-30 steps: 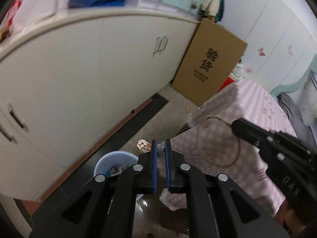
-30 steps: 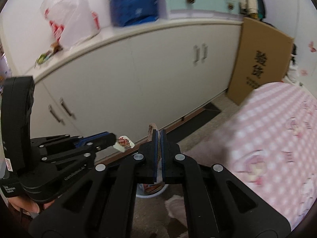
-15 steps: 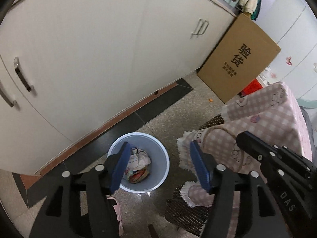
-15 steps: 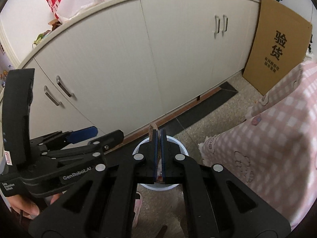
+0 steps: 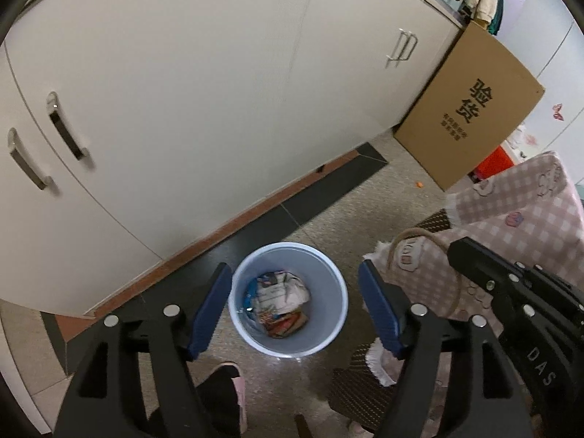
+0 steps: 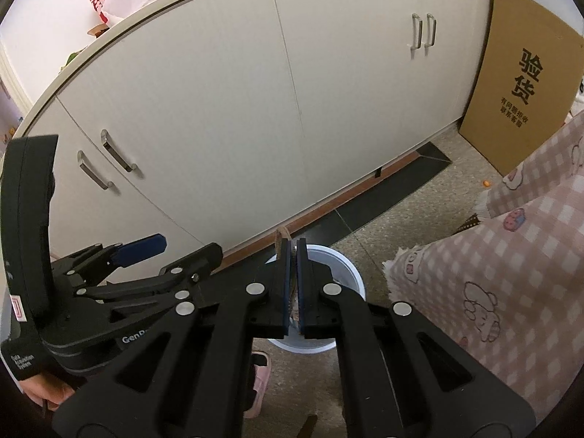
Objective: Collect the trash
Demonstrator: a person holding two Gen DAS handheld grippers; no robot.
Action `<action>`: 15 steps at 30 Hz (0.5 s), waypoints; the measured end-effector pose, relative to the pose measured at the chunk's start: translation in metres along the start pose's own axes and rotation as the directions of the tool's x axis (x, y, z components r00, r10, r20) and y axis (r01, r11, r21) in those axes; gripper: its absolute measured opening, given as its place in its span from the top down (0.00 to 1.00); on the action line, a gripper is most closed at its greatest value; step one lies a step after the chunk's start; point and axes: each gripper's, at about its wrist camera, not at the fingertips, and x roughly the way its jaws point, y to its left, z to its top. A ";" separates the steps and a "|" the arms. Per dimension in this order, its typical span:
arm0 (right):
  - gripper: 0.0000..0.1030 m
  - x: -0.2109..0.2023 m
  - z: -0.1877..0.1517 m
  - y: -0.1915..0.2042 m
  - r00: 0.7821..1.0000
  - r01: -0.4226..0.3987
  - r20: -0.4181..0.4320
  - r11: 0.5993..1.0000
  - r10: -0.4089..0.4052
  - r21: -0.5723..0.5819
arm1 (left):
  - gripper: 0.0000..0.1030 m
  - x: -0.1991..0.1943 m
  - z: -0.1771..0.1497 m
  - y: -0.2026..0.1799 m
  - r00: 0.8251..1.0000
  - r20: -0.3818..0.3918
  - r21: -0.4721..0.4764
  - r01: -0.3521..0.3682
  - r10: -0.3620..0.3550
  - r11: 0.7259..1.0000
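Note:
A pale blue trash bin (image 5: 328,314) stands on the floor below me with crumpled wrappers (image 5: 279,303) inside. My left gripper (image 5: 295,310) is open and empty, its blue pads either side of the bin from above. My right gripper (image 6: 291,284) is shut on a thin tan ring-shaped band (image 6: 281,241), held over the bin rim (image 6: 346,266). The band's loop (image 5: 419,235) and the right gripper's body (image 5: 511,292) show at the right of the left wrist view.
White cabinets (image 5: 219,91) line the wall behind the bin. A cardboard box (image 5: 471,109) leans at their right end. A pink checked bedspread (image 6: 511,273) hangs at the right. A pink slipper (image 6: 259,379) is on the floor near the bin.
My left gripper opened and let go of a wrapper, which now lies in the bin. Both grippers tilted down toward the bin. The right gripper stayed shut on the band.

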 end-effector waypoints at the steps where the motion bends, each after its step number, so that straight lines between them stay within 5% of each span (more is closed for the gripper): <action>1: 0.96 0.002 0.001 0.000 1.000 -0.003 -0.002 1.000 0.003 0.006 | 0.31 0.000 0.000 0.001 1.000 0.001 -0.001 -0.005 0.005 1.000; 7: 0.90 0.004 0.002 -0.005 1.000 -0.012 0.001 1.000 0.012 0.028 | 0.27 0.001 0.002 0.007 1.000 -0.005 -0.024 -0.028 0.028 0.999; 15: 0.56 -0.036 -0.003 -0.009 0.995 0.056 0.083 0.998 -0.058 0.019 | 0.27 -0.027 0.001 -0.011 0.999 0.045 0.003 -0.004 0.003 1.000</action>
